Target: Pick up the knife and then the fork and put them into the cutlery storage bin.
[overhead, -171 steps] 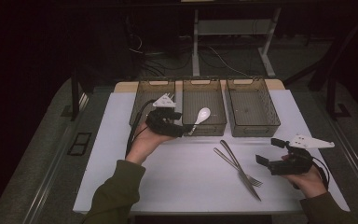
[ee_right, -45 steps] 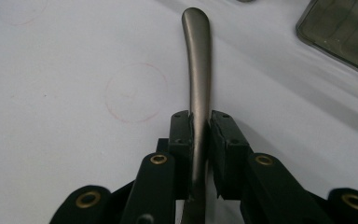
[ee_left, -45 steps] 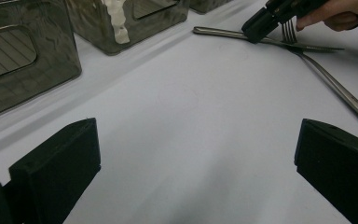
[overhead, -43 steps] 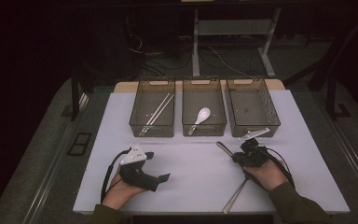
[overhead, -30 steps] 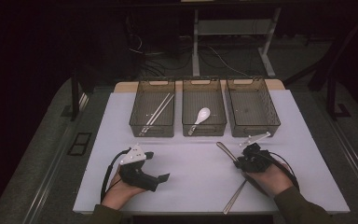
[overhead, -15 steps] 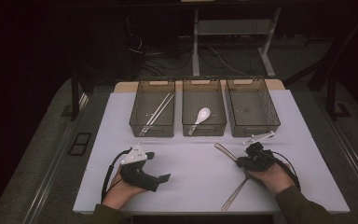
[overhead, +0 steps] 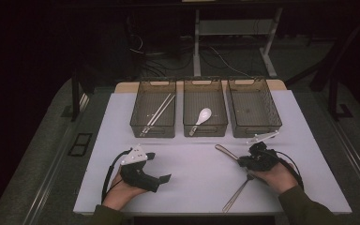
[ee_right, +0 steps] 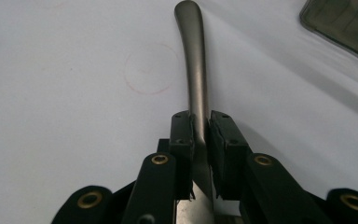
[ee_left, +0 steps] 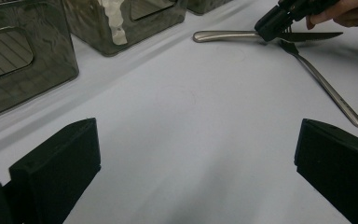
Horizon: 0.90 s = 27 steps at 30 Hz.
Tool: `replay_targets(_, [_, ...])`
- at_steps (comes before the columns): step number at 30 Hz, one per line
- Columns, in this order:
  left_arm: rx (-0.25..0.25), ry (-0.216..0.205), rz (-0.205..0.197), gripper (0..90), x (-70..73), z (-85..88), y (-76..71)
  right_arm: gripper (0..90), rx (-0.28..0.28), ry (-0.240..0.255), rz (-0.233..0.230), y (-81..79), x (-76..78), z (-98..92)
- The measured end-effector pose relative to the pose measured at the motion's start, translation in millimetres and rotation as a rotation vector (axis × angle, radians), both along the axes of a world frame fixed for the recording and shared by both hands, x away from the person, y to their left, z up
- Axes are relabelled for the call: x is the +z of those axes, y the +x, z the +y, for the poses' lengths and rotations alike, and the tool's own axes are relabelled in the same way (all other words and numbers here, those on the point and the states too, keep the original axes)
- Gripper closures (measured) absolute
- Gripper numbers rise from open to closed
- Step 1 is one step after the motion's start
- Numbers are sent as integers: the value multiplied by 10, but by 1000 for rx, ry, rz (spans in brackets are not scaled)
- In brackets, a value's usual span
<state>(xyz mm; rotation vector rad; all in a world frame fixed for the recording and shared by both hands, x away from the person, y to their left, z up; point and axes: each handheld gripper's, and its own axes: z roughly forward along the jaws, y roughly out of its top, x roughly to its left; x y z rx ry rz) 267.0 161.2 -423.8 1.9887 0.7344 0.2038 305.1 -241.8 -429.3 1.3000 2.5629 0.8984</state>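
Note:
A steel knife [overhead: 226, 151] lies on the white table [overhead: 192, 159] at the right, its handle pointing away to the left. My right gripper [overhead: 244, 162] is shut on it, and the pads squeeze the knife [ee_right: 193, 56] just behind the handle. Those jaws have just been closing with the knife between them. A fork [overhead: 237, 193] lies crossed under the knife, slanting toward the front edge. At the near left my left gripper [overhead: 157, 168] rests open on the table with nothing between its fingers. Its own view looks across at the knife [ee_left: 223, 35], the fork [ee_left: 328, 86] and the right gripper [ee_left: 272, 23].
Three clear brown bins stand in a row at the back. The left bin [overhead: 136, 123] holds chopsticks [overhead: 158, 112], the middle bin [overhead: 205, 132] a white spoon [overhead: 202, 116], and the right bin [overhead: 256, 131] stands beside them. A faint red circle [ee_right: 151, 70] is drawn on the table.
My left gripper has come back from the bins to the near left. The right gripper has moved in from the far right to the cutlery and closed on the knife.

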Motion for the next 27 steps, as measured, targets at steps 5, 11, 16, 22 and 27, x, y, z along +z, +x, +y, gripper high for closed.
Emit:
replay_targets(5, [0,0,1,0,1,2,-1,822,1,37,5,2,34,-37])
replay_targets(11, [-1,-2,2,0,3,1,-3,822,10,11,-5,3,38,-25])
replay_targets(16, [-2,-2,3,0,5,11,0,823,14,28,-9,-9,70,-27])
replay_targets(22, [-4,-2,5,0,4,4,-3,821,42,4,-5,-14,33,10])
replay_targets(27, [-7,-1,5,0,-2,-4,-4,819,45,-1,-12,-12,27,12])
